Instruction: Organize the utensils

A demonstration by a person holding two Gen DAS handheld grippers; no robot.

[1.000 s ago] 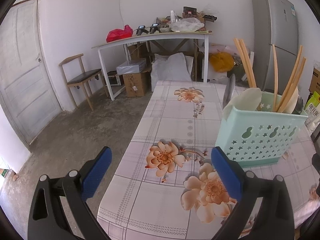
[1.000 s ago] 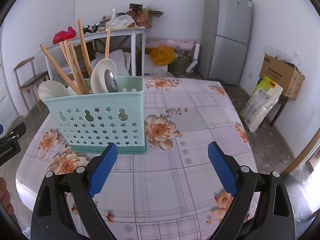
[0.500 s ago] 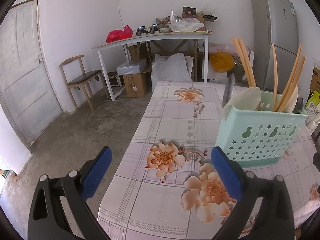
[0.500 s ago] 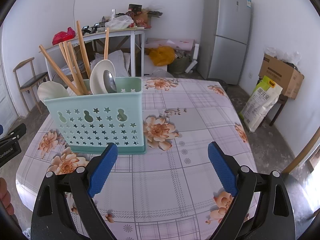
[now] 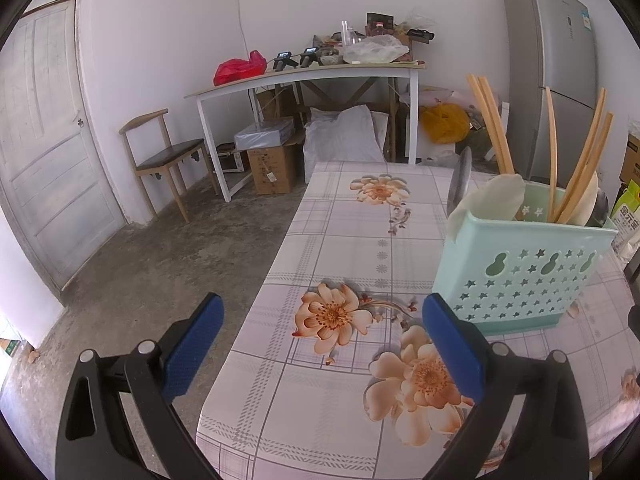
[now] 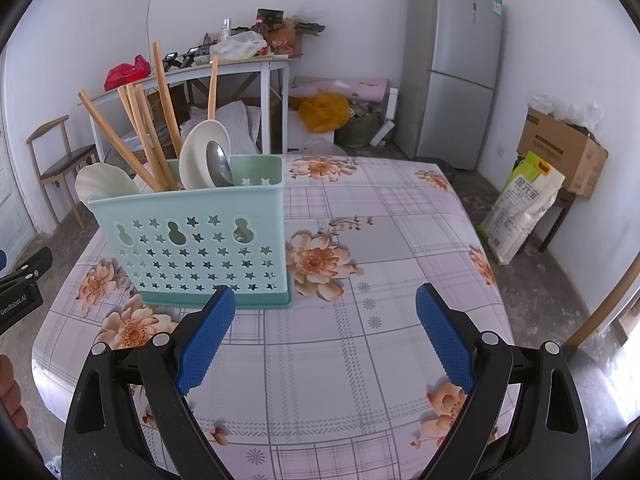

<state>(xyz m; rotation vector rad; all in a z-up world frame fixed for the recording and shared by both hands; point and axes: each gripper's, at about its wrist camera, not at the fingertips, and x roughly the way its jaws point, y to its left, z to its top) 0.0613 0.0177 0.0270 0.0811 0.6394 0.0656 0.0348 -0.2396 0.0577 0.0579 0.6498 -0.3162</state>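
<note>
Holder: we see a mint-green plastic caddy (image 6: 200, 240), boxy, its wall pierced with star and gourd cut-outs, standing upright on the surface (image 6: 400, 240).
Cloth: a smooth pale plaid cover printed with peach flowers.
Contents: wooden chopsticks (image 6: 160, 120) lean out of the caddy; beside them sit a cream ladle-shaped spoon (image 6: 200, 152), a shiny metal spoon (image 6: 218, 164) and a white scalloped spoon (image 6: 104, 184).
Left tool (image 5: 322, 350): we hold its blue ribbed pads wide apart, gripping nothing, above the surface edge.
Right tool (image 6: 326, 334): likewise spread wide and empty, near the caddy base; we cannot tell if the pad touches it.
</note>
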